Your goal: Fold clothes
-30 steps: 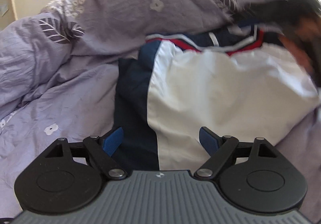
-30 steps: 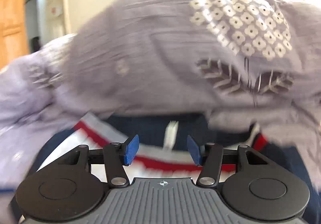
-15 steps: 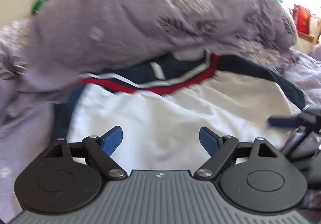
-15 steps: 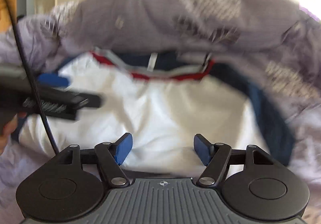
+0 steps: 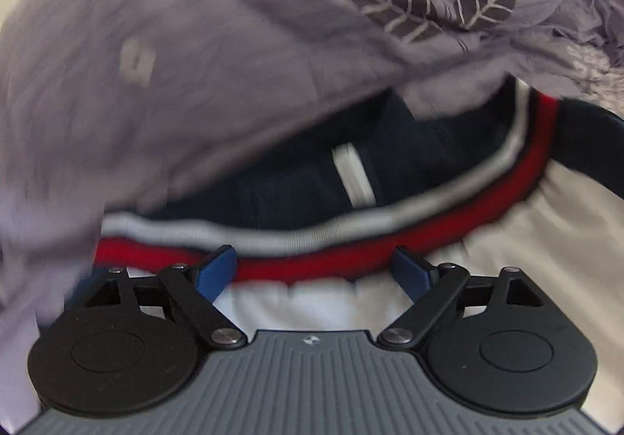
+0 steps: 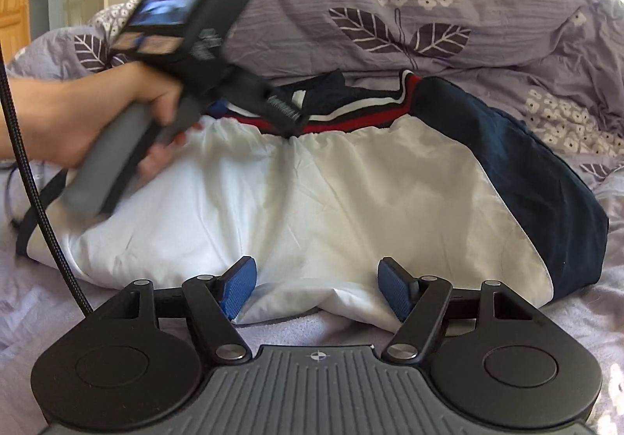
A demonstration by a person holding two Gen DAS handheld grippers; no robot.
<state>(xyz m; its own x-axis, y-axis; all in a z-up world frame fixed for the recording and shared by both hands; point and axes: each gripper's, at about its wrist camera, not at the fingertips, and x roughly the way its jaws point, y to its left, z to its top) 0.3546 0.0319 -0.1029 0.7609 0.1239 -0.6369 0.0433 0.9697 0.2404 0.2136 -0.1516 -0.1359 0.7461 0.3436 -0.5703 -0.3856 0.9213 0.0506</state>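
A pair of white shorts point(image 6: 312, 193) with navy side panels and a red, white and navy waistband point(image 5: 370, 244) lies flat on the bed. My left gripper point(image 5: 316, 271) is open, its blue pads at the waistband's near edge. In the right wrist view the left gripper point(image 6: 288, 123) reaches in from the left, its tip on the waistband. My right gripper point(image 6: 316, 287) is open and empty, its pads on either side of the shorts' bottom hem.
A bunched lilac duvet point(image 6: 390, 6) with leaf and flower prints rises right behind the waistband and overhangs it in the left wrist view point(image 5: 195, 45). A black cable point(image 6: 39, 209) hangs at the left. The lilac bedsheet point(image 6: 78, 298) surrounds the shorts.
My left gripper moved forward from the shorts' middle to the waistband. My right gripper pulled back from the waistband to the bottom hem. Both stayed open.
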